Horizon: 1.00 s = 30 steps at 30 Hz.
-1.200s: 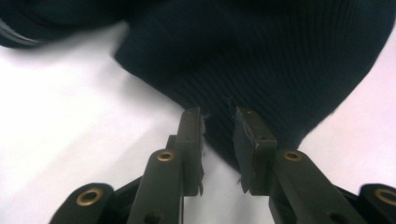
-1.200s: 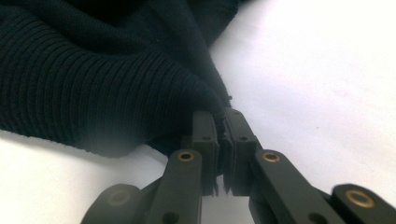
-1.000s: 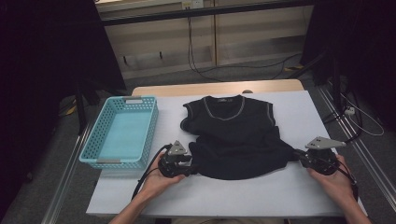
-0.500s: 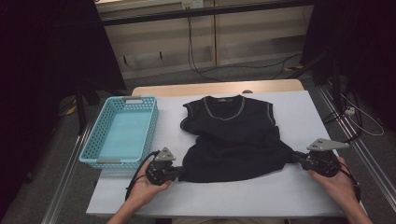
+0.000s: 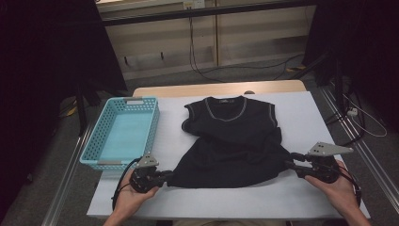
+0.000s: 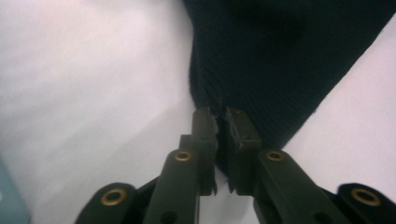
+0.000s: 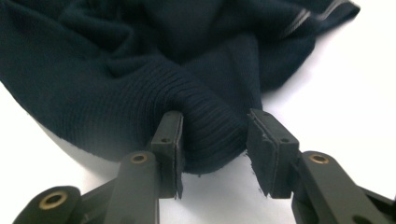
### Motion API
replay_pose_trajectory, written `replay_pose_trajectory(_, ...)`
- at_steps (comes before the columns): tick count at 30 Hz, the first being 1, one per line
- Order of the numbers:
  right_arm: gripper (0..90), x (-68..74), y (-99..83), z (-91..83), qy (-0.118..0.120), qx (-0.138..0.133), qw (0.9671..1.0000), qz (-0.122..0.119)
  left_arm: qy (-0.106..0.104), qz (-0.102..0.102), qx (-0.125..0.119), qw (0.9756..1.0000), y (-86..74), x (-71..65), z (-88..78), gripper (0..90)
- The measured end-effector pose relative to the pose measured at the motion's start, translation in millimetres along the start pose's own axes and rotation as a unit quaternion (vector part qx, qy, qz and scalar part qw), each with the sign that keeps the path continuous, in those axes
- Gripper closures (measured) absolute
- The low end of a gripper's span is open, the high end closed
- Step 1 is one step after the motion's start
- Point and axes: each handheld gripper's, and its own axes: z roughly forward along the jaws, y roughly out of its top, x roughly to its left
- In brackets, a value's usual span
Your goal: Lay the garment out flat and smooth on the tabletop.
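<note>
Dark ribbed knit vest (image 5: pixel 233 141), sleeveless, with pale piping at neck and armholes, spread on white table (image 5: pixel 301 113), collar toward far edge, lower half bunched and drawn sideways into two pointed corners near the front edge. Left gripper (image 5: pixel 162 178) at the near-left corner of the hem, black jaws nearly together and pinching a thin fold of the fabric; same grip in the left gripper view (image 6: pixel 218 126), flat rubber-faced pads (image 6: pixel 204 133) pressed on a narrow pleat of fine vertical ribbing, jaws just having eased apart a little while keeping the cloth. Right gripper (image 5: pixel 289 163) at the near-right corner, grey three-cornered plate on top, jaws just having been opening; in the right gripper view (image 7: pixel 214 140), a rounded, thickly ribbed bulge of hem lying between the pads (image 7: pixel 170 144), touching the left pad, a slight gap at the right one, grip loosened to a middling width. Turquoise plastic basket (image 5: pixel 99 153), rectangular, lattice walls, smooth floor, on the table's left edge, just beyond the left gripper and apart from the vest. Matte, smooth table surface; soft creases across the vest's middle.
</note>
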Motion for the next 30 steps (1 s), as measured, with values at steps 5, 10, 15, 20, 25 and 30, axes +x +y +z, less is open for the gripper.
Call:
replay_pose_trajectory(5, 55.0, 1.6, 3.4, -5.8, 0.002, -0.019, 0.9998, 0.003, 0.008, 0.009, -0.018, 0.9998, 7.6, -2.4, -0.2, 73.2)
replay_pose_trajectory(10, 53.6, -1.3, 2.2, -1.3, -0.016, -0.007, 0.9998, 0.001, 0.006, 0.018, -0.008, 0.9998, 13.3, -3.3, 13.4, 68.1)
replay_pose_trajectory(15, 50.7, -7.3, -3.4, 5.5, -0.036, 0.017, 0.9992, 0.007, 0.021, 0.015, 0.007, 0.9997, 14.3, -0.6, 25.9, 60.3)
replay_pose_trajectory(20, 47.1, -9.6, -8.6, 15.6, -0.040, 0.047, 0.9980, 0.010, 0.022, 0.018, 0.015, 0.9995, 11.8, -2.3, 32.3, 59.4)
replay_pose_trajectory(25, 49.4, -10.5, -11.5, 28.4, -0.028, 0.072, 0.9969, 0.016, 0.026, 0.016, 0.015, 0.9994, 11.3, -1.9, 37.4, 57.3)
replay_pose_trajectory(30, 72.0, -7.6, -9.6, 30.3, -0.006, 0.071, 0.9974, 0.013, 0.007, 0.004, 0.019, 0.9998, 11.7, -1.0, 37.8, 71.3)
